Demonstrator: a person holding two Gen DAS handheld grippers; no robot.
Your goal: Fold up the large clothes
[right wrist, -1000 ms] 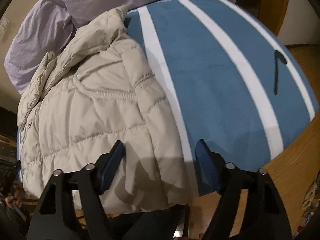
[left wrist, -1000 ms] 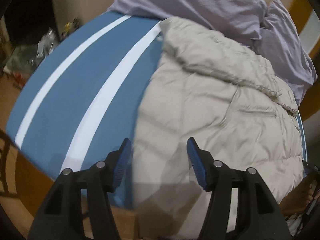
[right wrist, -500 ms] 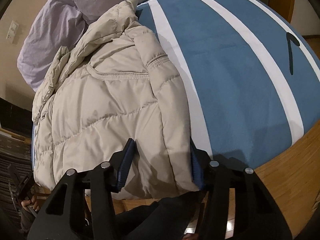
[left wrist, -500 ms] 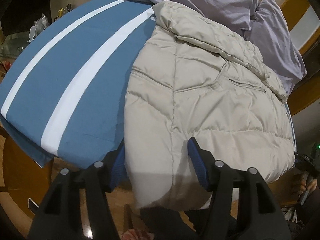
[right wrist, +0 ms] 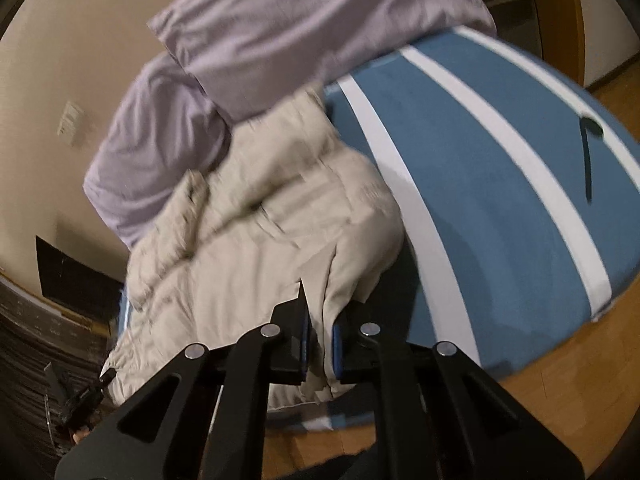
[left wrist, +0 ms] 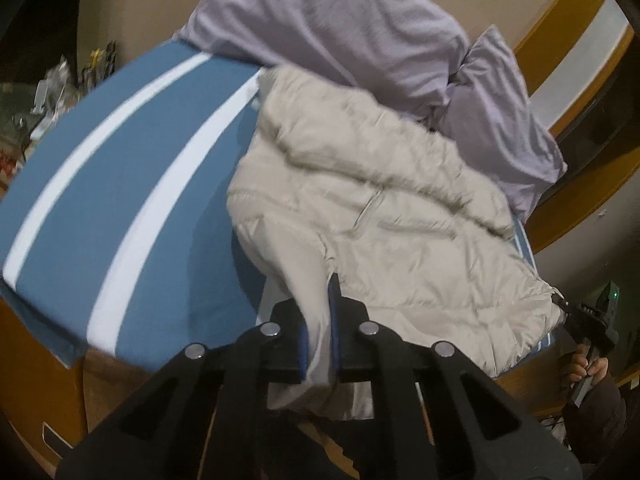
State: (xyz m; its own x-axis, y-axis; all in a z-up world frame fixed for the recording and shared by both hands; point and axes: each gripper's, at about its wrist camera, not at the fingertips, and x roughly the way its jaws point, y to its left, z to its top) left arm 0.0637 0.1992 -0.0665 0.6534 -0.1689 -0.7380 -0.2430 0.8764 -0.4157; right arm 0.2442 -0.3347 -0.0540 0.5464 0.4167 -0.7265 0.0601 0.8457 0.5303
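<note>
where the beige puffer jacket (left wrist: pixel 400 216) hangs over the near edge of the blue white-striped bed (left wrist: pixel 120 200), both near corners pinched and raised. left gripper (left wrist: pixel 319 344) just clamped tight on the left hem corner; right gripper (right wrist: pixel 319 346) likewise on the right corner. lilac bedding (right wrist: pixel 280 28) bunched at the far end, touching the collar.

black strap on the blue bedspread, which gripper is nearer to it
Right. The right gripper grips the jacket hem on the strap's side; the left gripper grips the hem's far end.
</note>
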